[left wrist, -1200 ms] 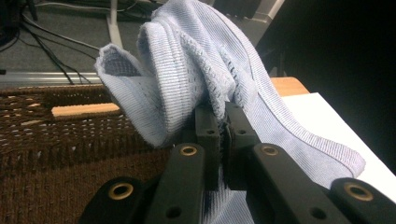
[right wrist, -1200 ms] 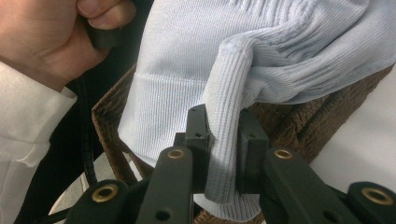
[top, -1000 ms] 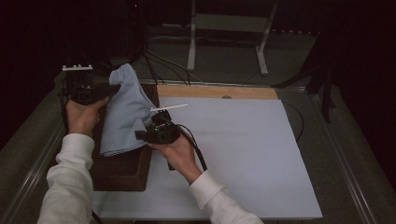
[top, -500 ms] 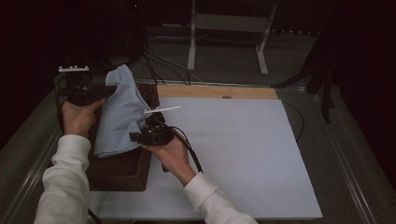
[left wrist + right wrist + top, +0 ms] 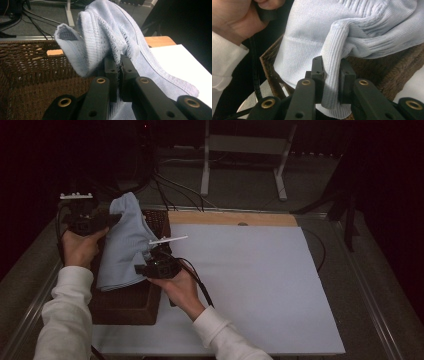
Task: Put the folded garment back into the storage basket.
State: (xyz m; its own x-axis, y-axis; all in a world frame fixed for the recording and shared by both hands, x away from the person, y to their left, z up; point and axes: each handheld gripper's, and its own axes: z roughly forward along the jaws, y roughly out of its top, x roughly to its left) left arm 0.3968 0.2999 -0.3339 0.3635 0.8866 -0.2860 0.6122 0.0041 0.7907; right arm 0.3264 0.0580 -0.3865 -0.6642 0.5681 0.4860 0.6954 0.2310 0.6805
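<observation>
From where I stood, the nearest thing was the person's white sleeves [image 5: 65, 320] coming in over the table edge. The right gripper [image 5: 150, 265] was clamped on a ribbed fold of the light blue knit sweater [image 5: 125, 245]; in the right gripper view the fabric was pinched between both black jaws. The sweater hung over the dark brown wicker basket [image 5: 127, 302], which sat at the left end of the white board [image 5: 260, 285], and its lower hem drooped down into the basket. A bit further back, the left gripper [image 5: 112, 217] had its jaws shut tight on the sweater's upper edge, holding that part up above the basket's far rim. Beyond the board lay a wooden strip [image 5: 230, 218], then black cables [image 5: 165, 190] and a white stand [image 5: 240, 165] on the floor.
</observation>
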